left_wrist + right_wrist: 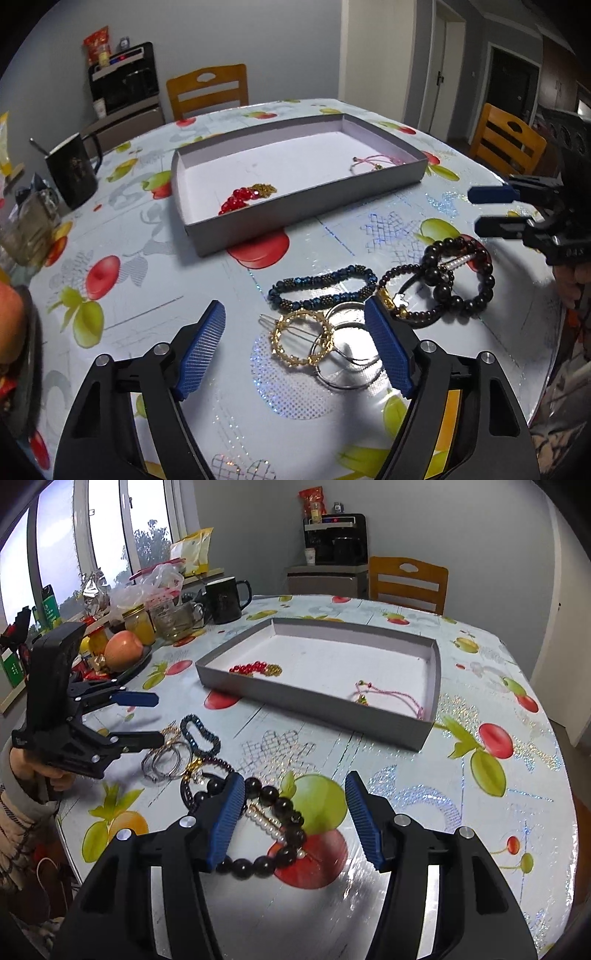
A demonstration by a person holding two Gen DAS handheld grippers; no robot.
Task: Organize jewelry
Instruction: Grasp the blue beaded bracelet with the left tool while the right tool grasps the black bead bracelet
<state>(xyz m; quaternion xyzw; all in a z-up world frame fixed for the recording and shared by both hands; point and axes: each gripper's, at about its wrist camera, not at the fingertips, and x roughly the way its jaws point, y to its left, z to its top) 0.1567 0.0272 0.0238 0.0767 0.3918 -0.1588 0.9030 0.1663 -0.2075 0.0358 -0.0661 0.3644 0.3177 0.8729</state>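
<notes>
A grey tray holds a red bead bracelet, a gold chain and a pink cord bracelet. On the table lie a blue bead bracelet, a gold ring hair clip, silver hoops, a dark bead bracelet and a pearl clip. My left gripper is open above the gold clip. My right gripper is open above the dark bracelet.
A black mug, glass jars, an apple and bags crowd the table's window side. Wooden chairs stand around the fruit-patterned table.
</notes>
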